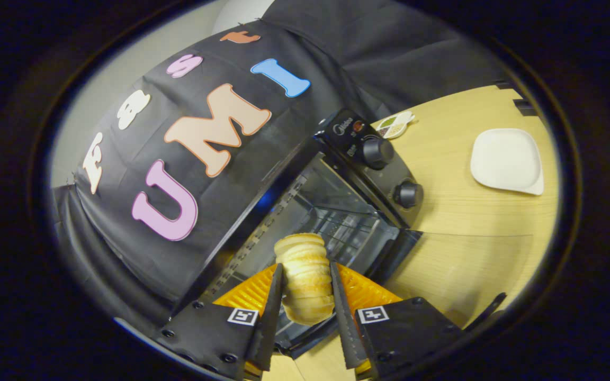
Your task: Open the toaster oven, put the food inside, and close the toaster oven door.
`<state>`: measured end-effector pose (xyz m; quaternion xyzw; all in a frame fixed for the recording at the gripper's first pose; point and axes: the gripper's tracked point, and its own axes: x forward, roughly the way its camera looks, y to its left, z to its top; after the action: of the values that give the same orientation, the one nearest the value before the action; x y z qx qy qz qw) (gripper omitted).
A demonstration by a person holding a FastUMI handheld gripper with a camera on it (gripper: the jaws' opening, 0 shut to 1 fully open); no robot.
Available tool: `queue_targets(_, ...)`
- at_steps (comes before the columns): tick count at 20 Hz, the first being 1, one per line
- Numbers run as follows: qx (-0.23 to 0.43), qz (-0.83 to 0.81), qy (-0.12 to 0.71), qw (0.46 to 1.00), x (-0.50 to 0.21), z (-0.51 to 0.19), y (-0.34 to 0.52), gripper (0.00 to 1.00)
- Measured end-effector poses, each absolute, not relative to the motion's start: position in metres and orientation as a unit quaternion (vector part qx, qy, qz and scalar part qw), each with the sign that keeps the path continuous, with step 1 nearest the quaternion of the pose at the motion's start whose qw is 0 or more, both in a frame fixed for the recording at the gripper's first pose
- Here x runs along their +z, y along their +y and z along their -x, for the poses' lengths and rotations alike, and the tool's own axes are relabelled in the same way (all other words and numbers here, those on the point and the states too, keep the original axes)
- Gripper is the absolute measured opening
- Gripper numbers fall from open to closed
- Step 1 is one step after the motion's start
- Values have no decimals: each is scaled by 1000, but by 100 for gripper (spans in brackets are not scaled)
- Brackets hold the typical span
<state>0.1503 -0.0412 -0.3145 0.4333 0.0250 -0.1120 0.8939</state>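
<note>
Now the claw is clenched on the food, a ridged, golden bread roll, with both fingers pressing its sides. The roll sits just at the mouth of the toaster oven, whose glass door already lies folded down over the counter. So the opening step looks done and the loading is in hand. Next, the roll needs carrying forward onto the wire rack inside, then releasing before the door is lifted shut.
</note>
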Motion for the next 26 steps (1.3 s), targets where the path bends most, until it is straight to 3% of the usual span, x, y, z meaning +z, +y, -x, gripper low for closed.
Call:
queue_targets(7,-133,-437,16,890,-321,-181,-56,59)
queue_targets(14,-108,-392,1,914,-314,-193,-47,61)
queue_targets(26,-66,-192,31,979,-303,-116,-32,97)
